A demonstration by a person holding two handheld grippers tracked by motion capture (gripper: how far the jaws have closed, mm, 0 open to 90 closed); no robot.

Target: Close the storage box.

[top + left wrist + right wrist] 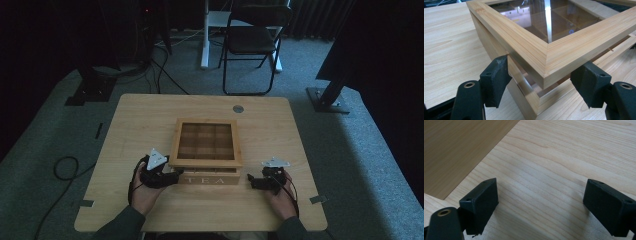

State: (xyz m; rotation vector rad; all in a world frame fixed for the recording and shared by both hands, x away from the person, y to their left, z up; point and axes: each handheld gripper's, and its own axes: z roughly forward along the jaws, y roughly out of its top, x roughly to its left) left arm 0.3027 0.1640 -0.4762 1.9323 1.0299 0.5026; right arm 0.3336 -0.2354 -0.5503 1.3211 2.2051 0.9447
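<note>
Left gripper fingers spread, astride tea box corner (lid slightly raised), nothing gripped.

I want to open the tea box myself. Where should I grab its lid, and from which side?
Probably the lid's near-left corner, from the person's side. It sits slightly raised above the tea box there, leaving a gap, and the left gripper's open jaws already straddle that corner.

Pale wood tea box; black tongs.

The wooden box reads "TEA" on its front.
</note>
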